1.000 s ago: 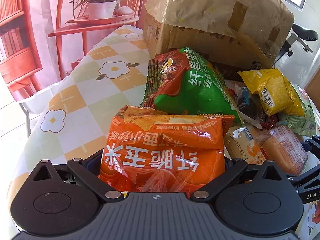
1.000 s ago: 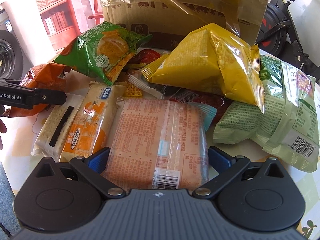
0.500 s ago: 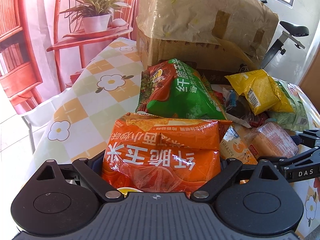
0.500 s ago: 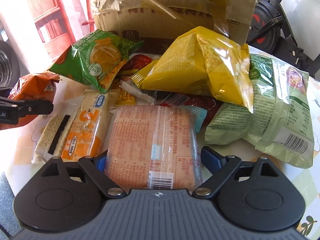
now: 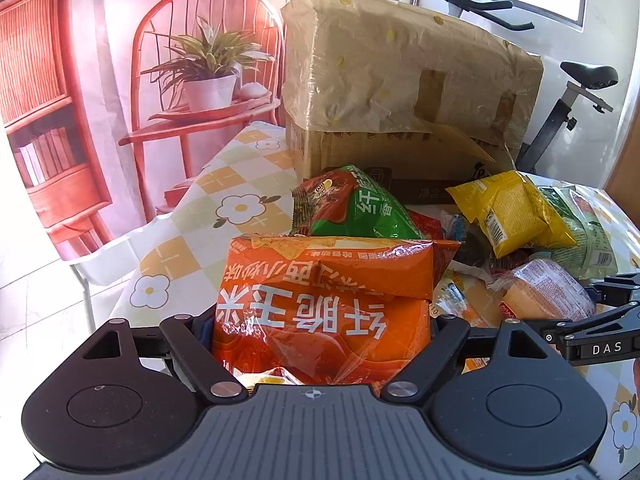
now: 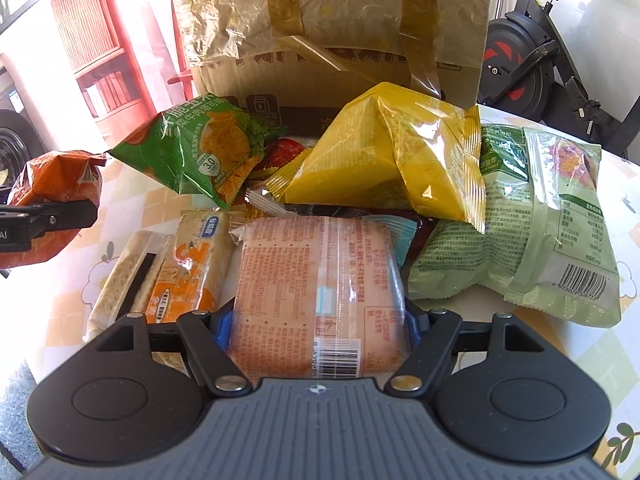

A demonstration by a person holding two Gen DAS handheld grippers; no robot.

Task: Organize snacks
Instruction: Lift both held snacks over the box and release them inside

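left wrist view is showing the left gripper (image 5: pixel 320 328) closing its jaws on a crinkly orange foil snack bag (image 5: pixel 324 300), which is bulging between them at the near edge of the pile. right gripper (image 6: pixel 320 320) is likewise squeezing in on a clear-wrapped peach-coloured cake pack (image 6: pixel 320 280) lying on the flower-print tablecloth (image 5: pixel 188 216). both pickups are looking nearly complete; next, each hand is needing a firm hold before carrying towards the taped cardboard box (image 6: pixel 328 40) behind, probably.

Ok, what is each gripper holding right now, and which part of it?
The left gripper holds the orange chip bag across its near end. The right gripper holds the pink wrapped pack by its sides near the barcode end. Both sets of jaws have just been closing.
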